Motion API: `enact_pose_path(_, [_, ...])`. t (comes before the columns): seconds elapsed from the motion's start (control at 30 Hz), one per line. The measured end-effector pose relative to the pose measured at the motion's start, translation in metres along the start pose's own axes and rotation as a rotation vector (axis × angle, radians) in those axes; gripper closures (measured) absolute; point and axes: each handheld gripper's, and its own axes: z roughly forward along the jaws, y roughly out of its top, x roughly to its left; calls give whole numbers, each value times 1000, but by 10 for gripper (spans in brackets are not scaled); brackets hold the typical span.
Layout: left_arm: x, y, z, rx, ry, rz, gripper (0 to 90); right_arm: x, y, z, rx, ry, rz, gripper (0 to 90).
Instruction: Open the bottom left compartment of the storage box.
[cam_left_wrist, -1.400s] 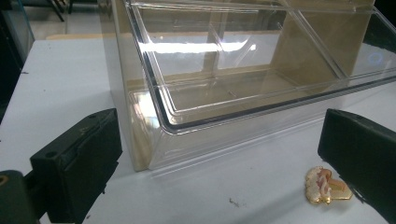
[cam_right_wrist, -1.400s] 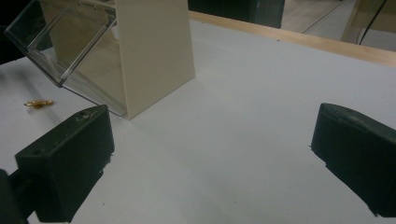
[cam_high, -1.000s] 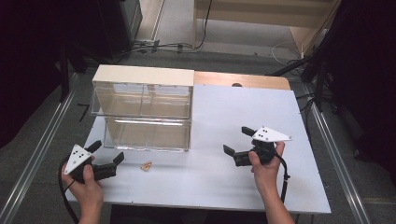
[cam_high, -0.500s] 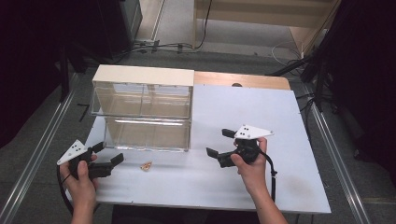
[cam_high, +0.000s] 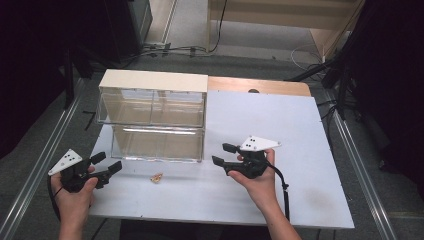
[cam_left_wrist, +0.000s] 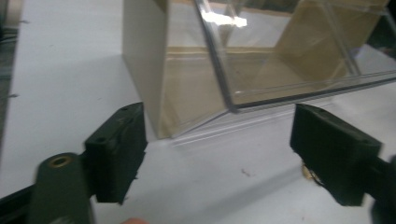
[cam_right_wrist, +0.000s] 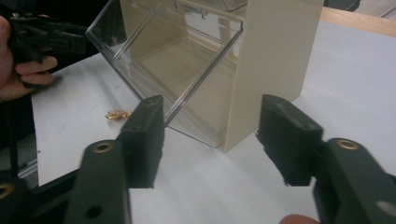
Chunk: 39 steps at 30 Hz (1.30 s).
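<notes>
A cream cabinet (cam_high: 152, 80) with clear plastic drawers stands at the table's back left, and its lower drawer (cam_high: 157, 145) is tilted open. A small golden piece (cam_high: 157, 177) lies on the white table in front of it. My left gripper (cam_high: 107, 161) hovers at the front left corner, pointing right at the cabinet (cam_left_wrist: 187, 93). Its jaws have just been closing, stand apart and hold nothing (cam_left_wrist: 224, 154). My right gripper (cam_high: 223, 154) is right of the drawer, aimed at the cabinet's corner (cam_right_wrist: 275, 60). Its jaws have just been closing too and are empty (cam_right_wrist: 215, 140). The golden piece (cam_right_wrist: 116, 114) lies beyond its left jaw.
The white table (cam_high: 300, 130) has bare room to the right of the cabinet. A wooden board (cam_high: 260, 86) lies along its back edge. Metal rails run down both sides, with cables on the floor behind. The other hand with its gripper (cam_right_wrist: 37, 37) appears far left in the right gripper view.
My right gripper has moved left toward the cabinet and its jaws have narrowed. The left gripper has shifted a little to the left, its jaws also closer together.
</notes>
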Motion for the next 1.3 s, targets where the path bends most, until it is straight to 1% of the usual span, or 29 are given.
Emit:
enact_pose_path(0.03, [0, 0, 0, 0, 0, 0, 275, 0, 0, 0, 0, 0, 0, 423])
enact_pose_path(0.07, [1, 0, -1, 6, -1, -1, 299, 1, 0, 2, 7, -2, 4, 498])
enact_pose_path(0.13, [2, 0, -3, 13, 0, 3, 360, 2, -1, 3, 16, 0, -3, 568])
enact_pose_path(0.17, [3, 1, -5, 13, -2, 7, 393, 3, -2, 4, 20, 6, -7, 568])
enact_pose_path(0.2, [4, 1, -7, 12, -4, 10, 393, 3, -2, 4, 20, 6, -7, 607])
enact_pose_path(0.23, [5, 1, -9, 13, -9, 15, 428, 3, -2, 6, 22, 13, -15, 633])
enact_pose_path(0.27, [6, 2, -10, 14, -13, 21, 494, 5, -3, 8, 37, 23, -30, 686])
enact_pose_path(0.3, [7, 2, -13, 15, -24, 24, 518, 6, -4, 10, 44, 31, -33, 712])
enact_pose_path(0.43, [9, 3, -17, 14, -32, 34, 639, 10, -7, 15, 68, 51, -52, 794])
enact_pose_path(0.47, [9, 3, -18, 12, -34, 35, 639, 10, -7, 15, 68, 51, -52, 794])
enact_pose_path(0.53, [9, 3, -19, 19, -25, 51, 704, 11, -8, 17, 77, 59, -55, 838])
enact_pose_path(0.57, [9, 3, -19, 24, -19, 54, 765, 12, -9, 17, 85, 61, -62, 875])
enact_pose_path(0.6, [9, 3, -19, 32, -15, 60, 788, 12, -9, 18, 91, 67, -64, 878])
enact_pose_path(0.63, [9, 3, -18, 37, -17, 63, 788, 12, -9, 18, 91, 67, -64, 878])
enact_pose_path(0.7, [9, 2, -17, 37, -27, 69, 834, 13, -10, 20, 98, 69, -74, 879])
enact_pose_path(0.77, [8, 3, -17, 34, -25, 75, 860, 16, -11, 22, 103, 68, -88, 880])
enact_pose_path(0.9, [8, 4, -17, 15, -10, 70, 865, 18, -11, 23, 105, 69, -95, 880])
enact_pose_path(0.97, [8, 4, -17, 11, -12, 72, 877, 19, -11, 25, 112, 62, -99, 880])
enact_pose_path(1.03, [7, 4, -15, 19, -13, 77, 879, 21, -13, 28, 122, 55, -102, 880])
enact_pose_path(1.17, [5, 4, -11, 26, -28, 81, 877, 22, -15, 32, 128, 42, -107, 880])
enact_pose_path(1.23, [4, 4, -10, 23, -27, 81, 878, 22, -15, 35, 119, 21, -105, 880])
enact_pose_path(1.3, [4, 4, -9, 25, -24, 81, 879, 23, -15, 35, 116, 16, -109, 880])
